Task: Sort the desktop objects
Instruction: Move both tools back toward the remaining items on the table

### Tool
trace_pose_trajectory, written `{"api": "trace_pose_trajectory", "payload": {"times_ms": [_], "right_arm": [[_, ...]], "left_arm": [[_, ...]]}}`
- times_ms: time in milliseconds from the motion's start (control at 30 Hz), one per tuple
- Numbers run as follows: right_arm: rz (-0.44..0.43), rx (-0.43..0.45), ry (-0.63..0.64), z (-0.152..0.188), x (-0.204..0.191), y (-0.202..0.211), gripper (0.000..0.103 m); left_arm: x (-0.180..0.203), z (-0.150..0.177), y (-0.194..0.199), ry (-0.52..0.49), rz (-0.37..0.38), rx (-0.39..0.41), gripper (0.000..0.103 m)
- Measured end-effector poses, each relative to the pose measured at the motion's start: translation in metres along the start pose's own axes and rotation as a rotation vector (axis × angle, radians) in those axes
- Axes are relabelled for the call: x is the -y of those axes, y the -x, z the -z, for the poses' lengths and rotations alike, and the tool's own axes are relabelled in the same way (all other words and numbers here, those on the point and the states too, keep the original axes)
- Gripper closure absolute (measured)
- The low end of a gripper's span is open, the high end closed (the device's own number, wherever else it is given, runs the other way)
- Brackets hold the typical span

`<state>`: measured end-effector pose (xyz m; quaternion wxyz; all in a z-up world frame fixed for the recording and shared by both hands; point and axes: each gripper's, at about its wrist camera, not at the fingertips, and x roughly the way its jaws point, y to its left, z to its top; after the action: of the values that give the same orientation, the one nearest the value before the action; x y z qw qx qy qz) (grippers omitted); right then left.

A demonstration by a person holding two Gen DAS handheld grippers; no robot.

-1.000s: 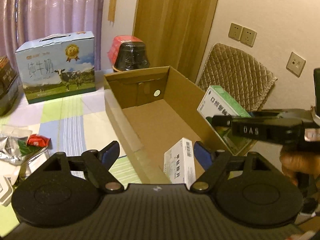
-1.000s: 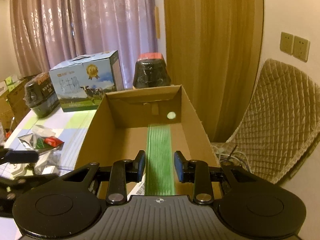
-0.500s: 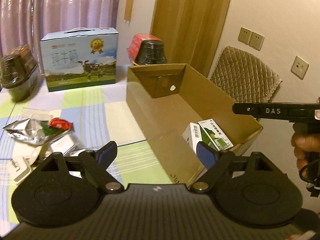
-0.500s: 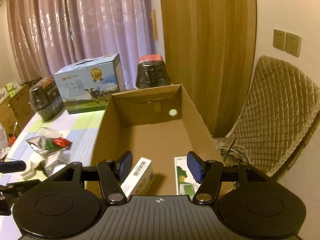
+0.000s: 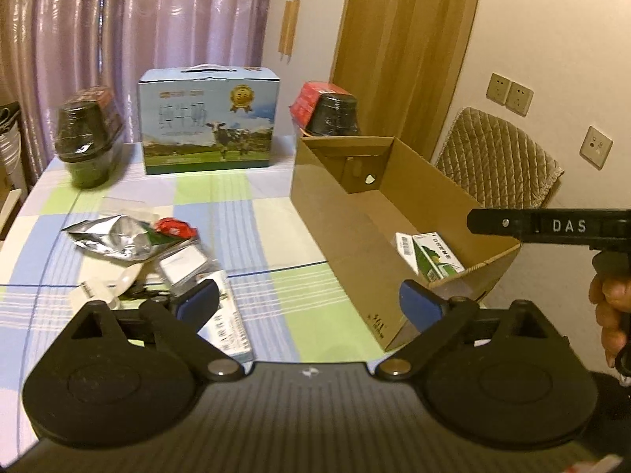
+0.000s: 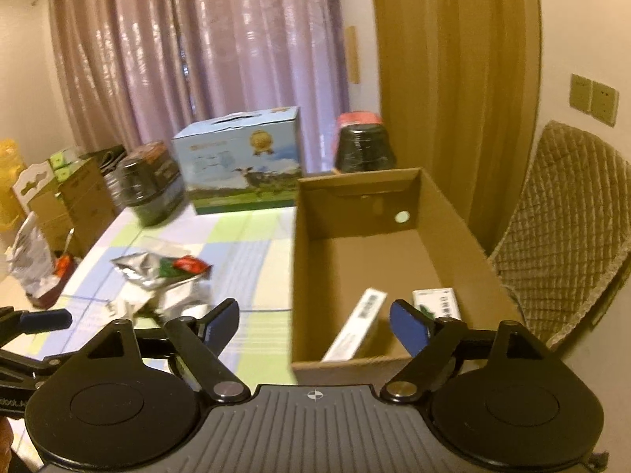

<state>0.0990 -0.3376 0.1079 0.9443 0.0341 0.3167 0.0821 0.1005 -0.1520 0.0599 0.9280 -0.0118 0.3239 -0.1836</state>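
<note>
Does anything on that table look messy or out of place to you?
Yes: a crumpled silver pouch and small packets lie heaped on the tablecloth, while two medicine boxes already sit inside the cardboard box.

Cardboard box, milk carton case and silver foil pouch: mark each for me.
Cardboard box point(image 6: 355, 244), right wrist view, inner back wall.
Milk carton case point(image 5: 209, 134), left wrist view, printed front face.
Silver foil pouch point(image 5: 114, 238), left wrist view, crinkled middle.
</note>
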Motion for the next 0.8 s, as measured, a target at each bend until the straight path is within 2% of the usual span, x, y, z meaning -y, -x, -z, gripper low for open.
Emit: {"api": "trace_pose_trajectory", "payload": {"times_ms": [100, 200, 533, 800], "right_arm": [[-0.027, 0.004, 0.004, 0.007, -0.015, 0.004, 0.007], [-0.04, -0.008, 0.025, 0.014, -0.032, 0.004, 0.002], [-0.106, -0.064, 0.056, 0.041, -0.076, -0.004, 0.002], [-0.135, -0.108, 0.088, 0.057, -0.097, -0.014, 0.002]], "left_arm": [[-0.011, 0.006, 0.014, 0.006, -0.026, -0.001, 0.003], [-0.026, 0.014, 0.028, 0.016, -0.064, -0.006, 0.001], [-0.07, 0.035, 0.068, 0.047, -0.173, -0.007, 0.001], [-0.103, 0.048, 0.085, 0.067, -0.225, -0.021, 0.001]]}}
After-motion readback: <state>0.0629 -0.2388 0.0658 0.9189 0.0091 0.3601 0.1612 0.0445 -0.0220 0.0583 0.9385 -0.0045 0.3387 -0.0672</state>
